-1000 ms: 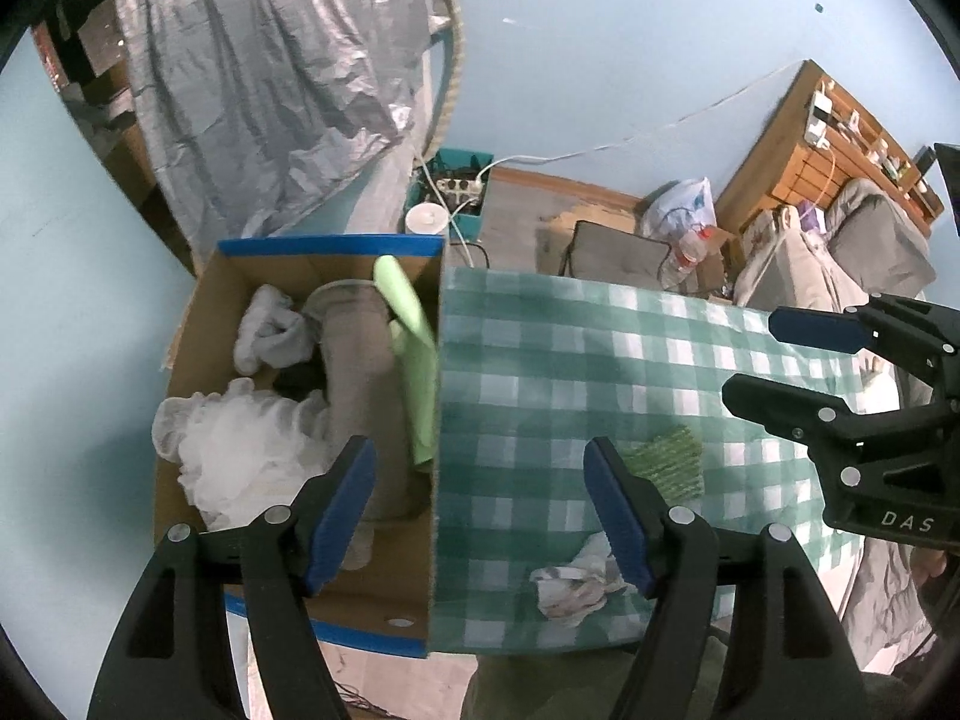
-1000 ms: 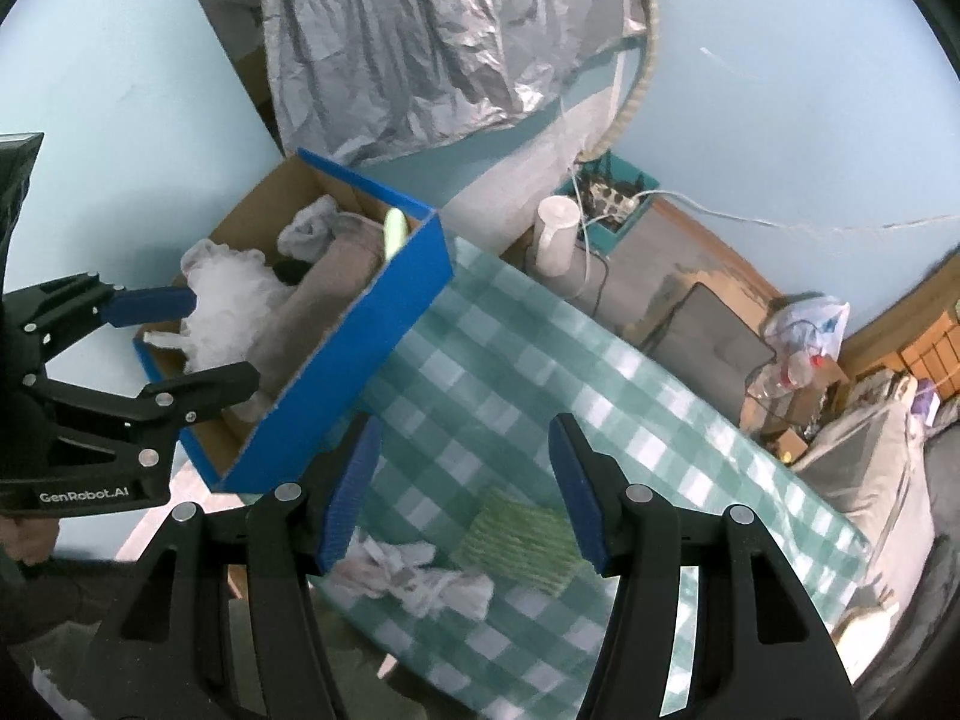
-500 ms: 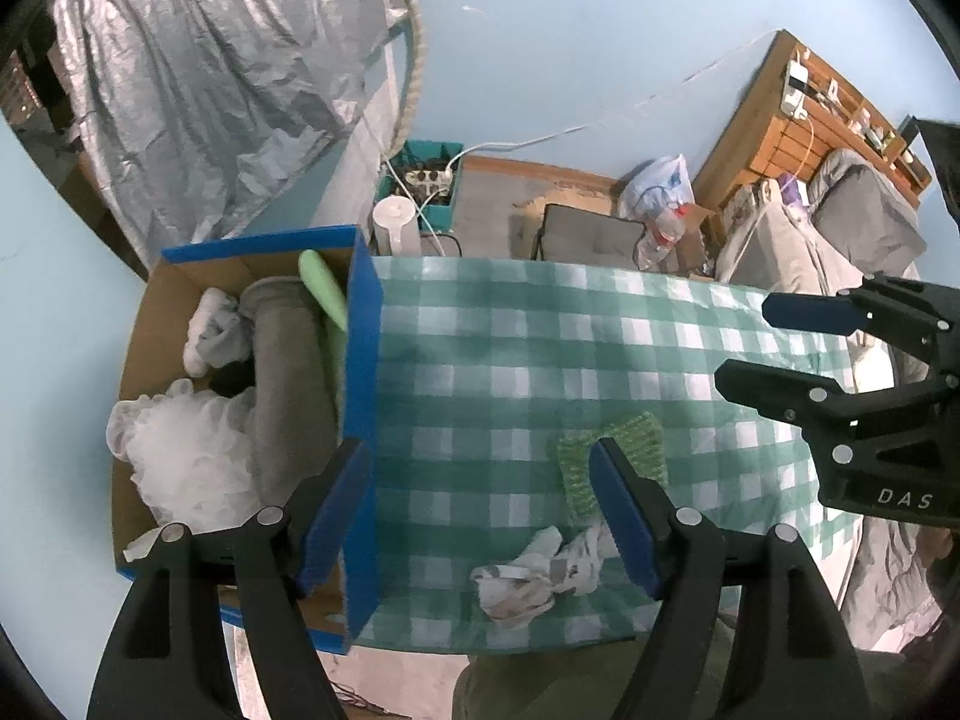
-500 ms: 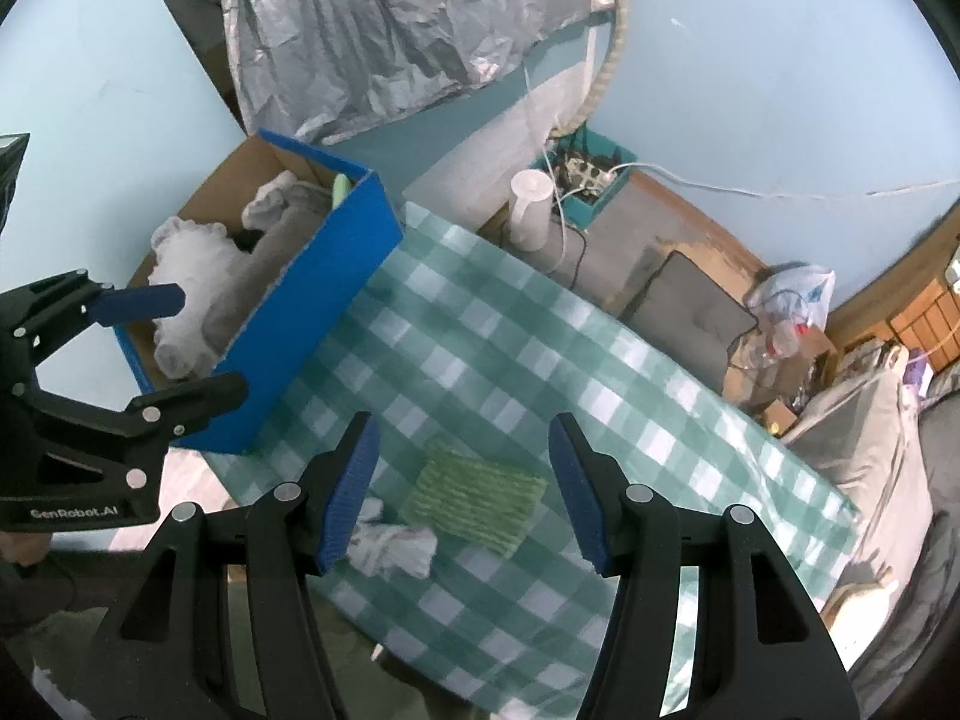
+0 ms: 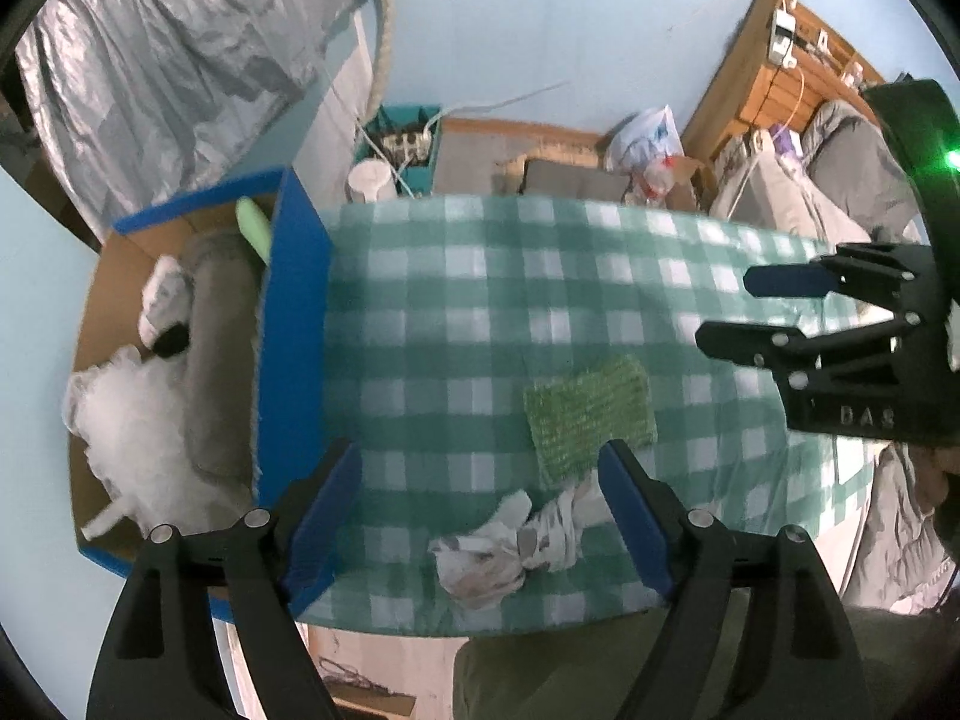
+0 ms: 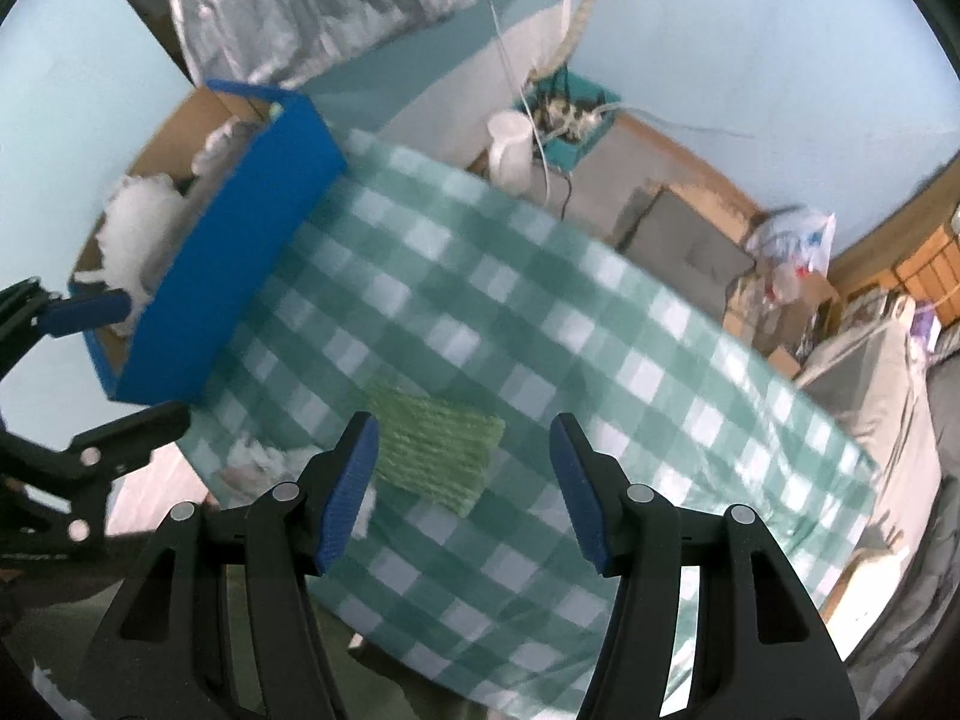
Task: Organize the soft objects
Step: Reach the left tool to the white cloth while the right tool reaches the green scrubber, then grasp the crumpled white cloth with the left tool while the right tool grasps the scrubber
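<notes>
Hovering above a table [image 5: 480, 312] draped in green-and-white check, the left tongs [image 5: 480, 504] hang spread wide with nothing between their blue pads. Just below them, at the near edge, lies a crumpled white cloth [image 5: 510, 546], touching the near corner of a flat green knitted pad [image 5: 588, 414] that sits just beyond it. To the right, the right tongs [image 6: 465, 486] are likewise spread and empty, held over the green pad's right side in the right wrist view. At the table's left end stands a blue cardboard box [image 5: 294, 348], holding a fluffy white bundle [image 5: 132, 414], a rolled grey cloth [image 5: 219, 324], a small white cloth [image 5: 165, 294] and a pale green piece [image 5: 255, 228] leaning at its far corner.
</notes>
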{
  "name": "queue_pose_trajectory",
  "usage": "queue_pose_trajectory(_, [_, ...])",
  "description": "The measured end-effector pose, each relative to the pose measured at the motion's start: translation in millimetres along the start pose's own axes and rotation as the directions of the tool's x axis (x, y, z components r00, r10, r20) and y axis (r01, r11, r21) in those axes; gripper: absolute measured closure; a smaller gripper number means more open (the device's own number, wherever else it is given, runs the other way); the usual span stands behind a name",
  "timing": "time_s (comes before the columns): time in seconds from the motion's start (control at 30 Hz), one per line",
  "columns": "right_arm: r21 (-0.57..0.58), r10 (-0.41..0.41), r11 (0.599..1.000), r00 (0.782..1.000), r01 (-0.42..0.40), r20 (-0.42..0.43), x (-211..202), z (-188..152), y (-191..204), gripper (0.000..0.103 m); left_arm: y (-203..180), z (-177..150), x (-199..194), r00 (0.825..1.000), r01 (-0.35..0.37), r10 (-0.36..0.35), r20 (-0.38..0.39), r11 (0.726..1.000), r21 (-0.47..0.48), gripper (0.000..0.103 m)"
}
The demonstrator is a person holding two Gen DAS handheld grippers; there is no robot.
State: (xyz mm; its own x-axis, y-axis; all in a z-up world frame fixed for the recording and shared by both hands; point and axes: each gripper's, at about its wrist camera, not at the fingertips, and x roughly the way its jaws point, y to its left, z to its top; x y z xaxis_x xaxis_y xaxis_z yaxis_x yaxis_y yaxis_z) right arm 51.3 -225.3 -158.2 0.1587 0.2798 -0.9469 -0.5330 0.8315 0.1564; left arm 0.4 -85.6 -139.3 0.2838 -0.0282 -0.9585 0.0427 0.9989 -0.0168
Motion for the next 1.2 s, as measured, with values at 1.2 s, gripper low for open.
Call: queue_pose_trajectory(1.2, [0.047,0.037,0.998,0.992,-0.032,-0.121,77,-30,-11,0.045,-34,-76,129,0.980,0.023,-0.005,-0.200,0.996,0.088,0.026])
